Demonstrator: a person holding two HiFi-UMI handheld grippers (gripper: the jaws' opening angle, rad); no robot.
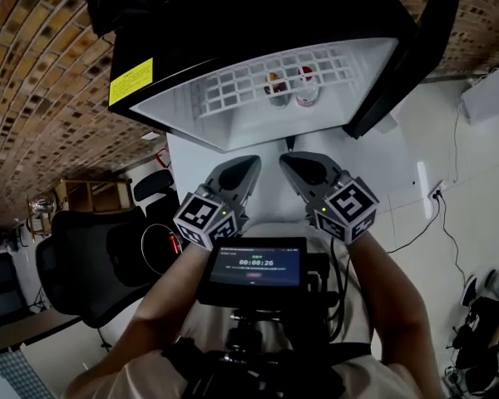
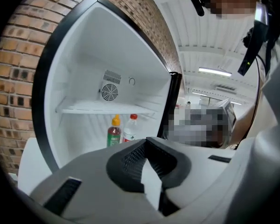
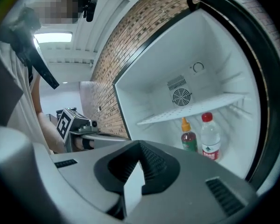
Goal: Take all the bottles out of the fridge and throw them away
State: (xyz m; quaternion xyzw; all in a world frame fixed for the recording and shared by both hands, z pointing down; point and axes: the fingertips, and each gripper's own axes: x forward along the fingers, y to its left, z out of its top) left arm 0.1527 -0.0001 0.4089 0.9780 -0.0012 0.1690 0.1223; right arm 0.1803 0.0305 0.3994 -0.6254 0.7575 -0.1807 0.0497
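Note:
A black mini fridge (image 1: 258,15) stands open in front of me, its door (image 1: 416,48) swung to the right. Under its white wire shelf (image 1: 258,77) stand two bottles side by side. One is a reddish bottle with a yellow cap (image 1: 275,88) (image 2: 114,133) (image 3: 188,138). The other is a clear bottle with a red cap (image 1: 306,88) (image 2: 130,129) (image 3: 210,139). My left gripper (image 1: 252,165) (image 2: 147,146) and right gripper (image 1: 286,162) (image 3: 140,150) hover shut and empty, close together, short of the fridge opening and pointing at it.
The fridge rests on a white stand (image 1: 191,152) against a brick wall (image 1: 41,81). A black office chair (image 1: 91,264) and a wooden rack (image 1: 87,194) are at the left. Cables (image 1: 445,223) trail over the tiled floor at the right. A small screen (image 1: 254,268) hangs at my chest.

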